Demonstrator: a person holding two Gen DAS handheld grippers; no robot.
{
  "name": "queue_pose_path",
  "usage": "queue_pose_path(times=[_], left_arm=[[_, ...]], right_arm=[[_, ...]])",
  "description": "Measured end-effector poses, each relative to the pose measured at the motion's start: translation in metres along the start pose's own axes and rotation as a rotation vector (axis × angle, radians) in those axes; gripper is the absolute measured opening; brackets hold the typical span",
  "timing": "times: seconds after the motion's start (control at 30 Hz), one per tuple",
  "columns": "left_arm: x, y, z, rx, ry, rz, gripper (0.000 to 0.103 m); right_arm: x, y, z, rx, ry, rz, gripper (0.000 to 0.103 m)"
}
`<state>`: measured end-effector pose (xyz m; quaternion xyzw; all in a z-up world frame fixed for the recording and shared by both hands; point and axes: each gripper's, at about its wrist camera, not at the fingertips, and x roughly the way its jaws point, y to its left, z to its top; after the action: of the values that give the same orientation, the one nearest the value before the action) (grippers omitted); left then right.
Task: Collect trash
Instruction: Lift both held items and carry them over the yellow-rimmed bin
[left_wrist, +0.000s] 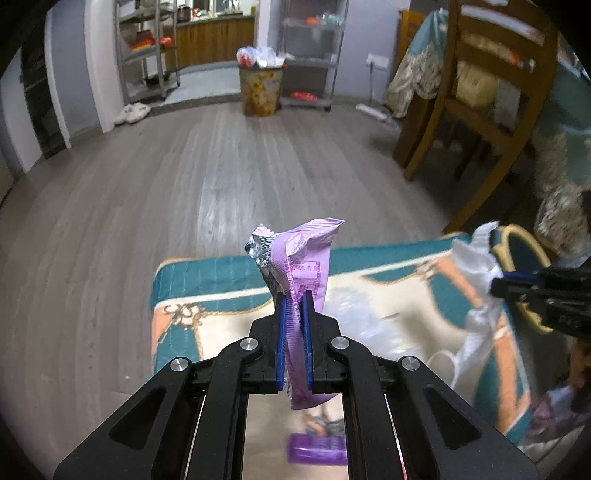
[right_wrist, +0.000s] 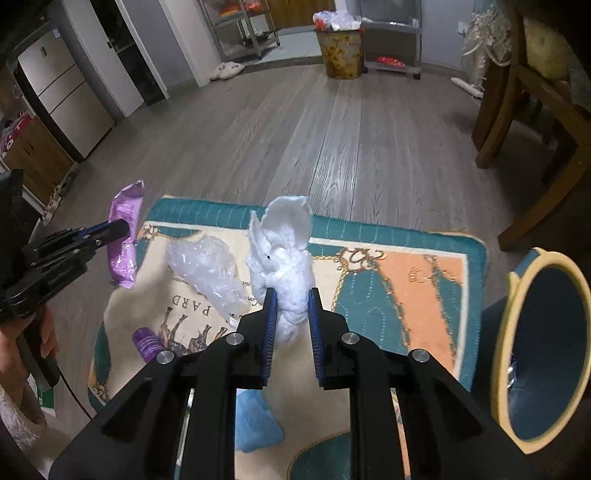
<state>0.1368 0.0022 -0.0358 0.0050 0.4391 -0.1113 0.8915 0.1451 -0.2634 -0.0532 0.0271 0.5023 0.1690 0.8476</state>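
Note:
My left gripper (left_wrist: 294, 301) is shut on a crumpled purple wrapper (left_wrist: 303, 258) with a silver inside, held above the rug. In the right wrist view the same wrapper (right_wrist: 125, 236) hangs from the left gripper (right_wrist: 120, 226) at the left edge. My right gripper (right_wrist: 291, 299) is shut on a wad of white tissue (right_wrist: 284, 251), also lifted off the rug; the left wrist view shows that tissue (left_wrist: 476, 258) and the right gripper (left_wrist: 496, 286) at the right. A clear crumpled plastic bag (right_wrist: 207, 269) lies on the rug.
A teal and cream patterned rug (right_wrist: 406, 280) lies on the grey wood floor. A purple ribbed item (right_wrist: 147, 343) and a blue cloth (right_wrist: 255, 421) lie on it. A blue bin with a yellow rim (right_wrist: 543, 354) stands at the right. A full patterned waste bin (left_wrist: 260, 88) stands far back. Wooden chair (left_wrist: 476, 92) at right.

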Motion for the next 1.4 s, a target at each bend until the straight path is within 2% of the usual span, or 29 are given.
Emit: queue_pose_path(times=[0.13, 0.3, 0.6, 0.87, 1.13, 1.23, 1.33, 1.4], left_arm=[[-0.027, -0.021, 0.005, 0.021, -0.062, -0.027, 0.009], [-0.041, -0.050, 0.008, 0.069, -0.097, -0.064, 0.009], [-0.045, -0.118, 0.013, 0.174, -0.135, -0.143, 0.009], [-0.029, -0.171, 0.012, 0.240, -0.121, -0.208, 0.009], [-0.007, -0.228, 0.006, 0.306, -0.089, -0.263, 0.009], [-0.002, -0.248, 0.005, 0.324, -0.082, -0.281, 0.009], [0.006, -0.277, 0.003, 0.372, -0.064, -0.305, 0.009], [0.014, -0.292, -0.002, 0.400, -0.043, -0.314, 0.009]], right_arm=[[-0.022, -0.011, 0.002, 0.029, -0.037, -0.006, 0.016], [-0.049, -0.036, 0.004, 0.077, -0.080, -0.028, 0.016], [-0.089, -0.113, -0.014, 0.207, -0.134, -0.104, 0.016], [-0.110, -0.180, -0.045, 0.321, -0.156, -0.193, 0.016], [-0.120, -0.232, -0.072, 0.406, -0.168, -0.244, 0.016], [-0.117, -0.249, -0.078, 0.414, -0.158, -0.284, 0.016], [-0.107, -0.264, -0.084, 0.449, -0.161, -0.277, 0.016], [-0.095, -0.276, -0.088, 0.479, -0.130, -0.267, 0.017]])
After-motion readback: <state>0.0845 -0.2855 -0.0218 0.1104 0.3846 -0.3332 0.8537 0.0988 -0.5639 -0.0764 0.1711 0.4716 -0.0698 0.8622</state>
